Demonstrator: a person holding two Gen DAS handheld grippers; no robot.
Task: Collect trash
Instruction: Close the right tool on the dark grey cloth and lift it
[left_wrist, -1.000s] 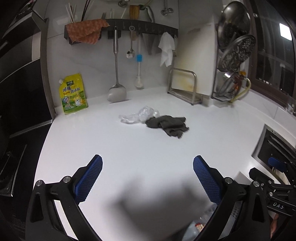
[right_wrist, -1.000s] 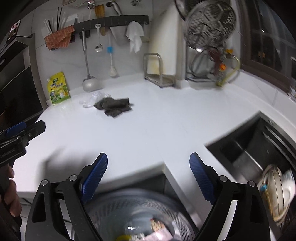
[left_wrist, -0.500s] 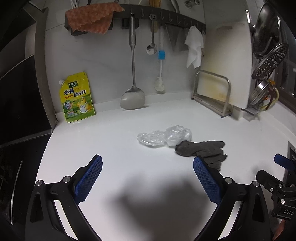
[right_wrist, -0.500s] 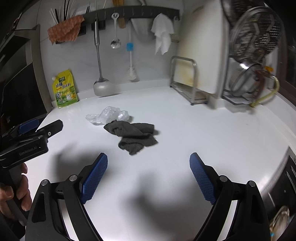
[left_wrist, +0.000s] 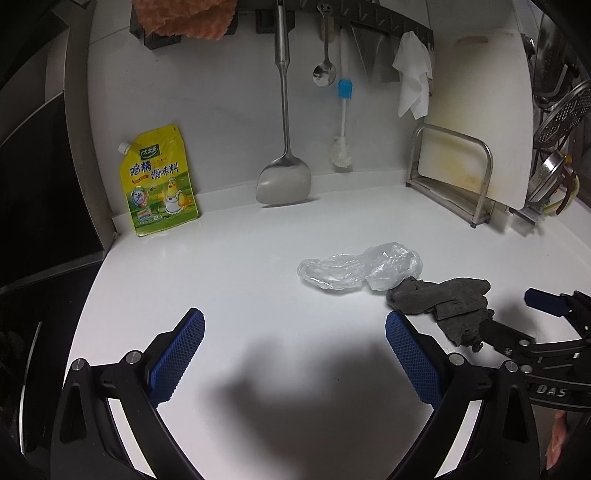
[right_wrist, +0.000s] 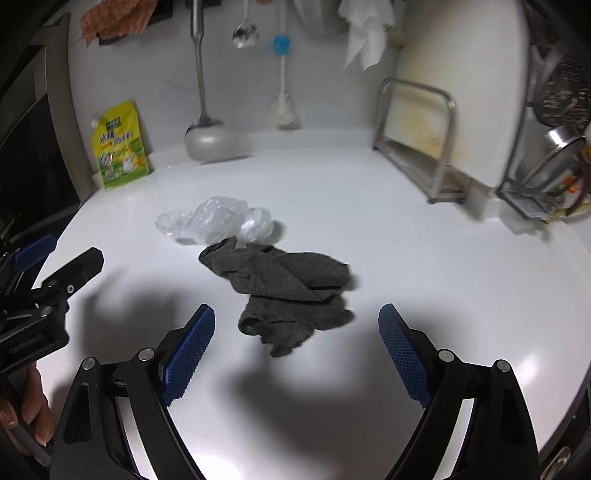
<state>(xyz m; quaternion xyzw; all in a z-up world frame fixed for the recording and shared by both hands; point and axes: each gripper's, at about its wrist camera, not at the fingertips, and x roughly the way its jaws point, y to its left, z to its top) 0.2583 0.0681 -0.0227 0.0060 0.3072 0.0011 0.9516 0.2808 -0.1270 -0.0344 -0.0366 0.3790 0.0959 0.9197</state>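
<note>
A crumpled clear plastic bag (left_wrist: 360, 267) (right_wrist: 216, 221) lies on the white counter (left_wrist: 240, 280), its right end touching a dark grey rag (left_wrist: 447, 302) (right_wrist: 291, 291). My left gripper (left_wrist: 295, 350) hovers open over bare counter, short of the bag and a little left of it. My right gripper (right_wrist: 295, 347) is open just in front of the rag, whose near edge lies between the blue pads (right_wrist: 190, 347). Each gripper shows at the edge of the other's view: the right gripper (left_wrist: 517, 317) and the left gripper (right_wrist: 62, 266). Neither holds anything.
A yellow seasoning pouch (left_wrist: 159, 184) leans on the back wall at the left. A hanging spatula (left_wrist: 284, 177), brush (left_wrist: 341, 147) and spoon are behind the bag. A cutting board in a steel rack (left_wrist: 454, 173) stands at the right. A dark appliance (left_wrist: 37, 184) borders the counter's left edge.
Both grippers have moved forward over the counter toward the bag and the rag, which now appear larger and closer. The bin and sink have left the right wrist view.
</note>
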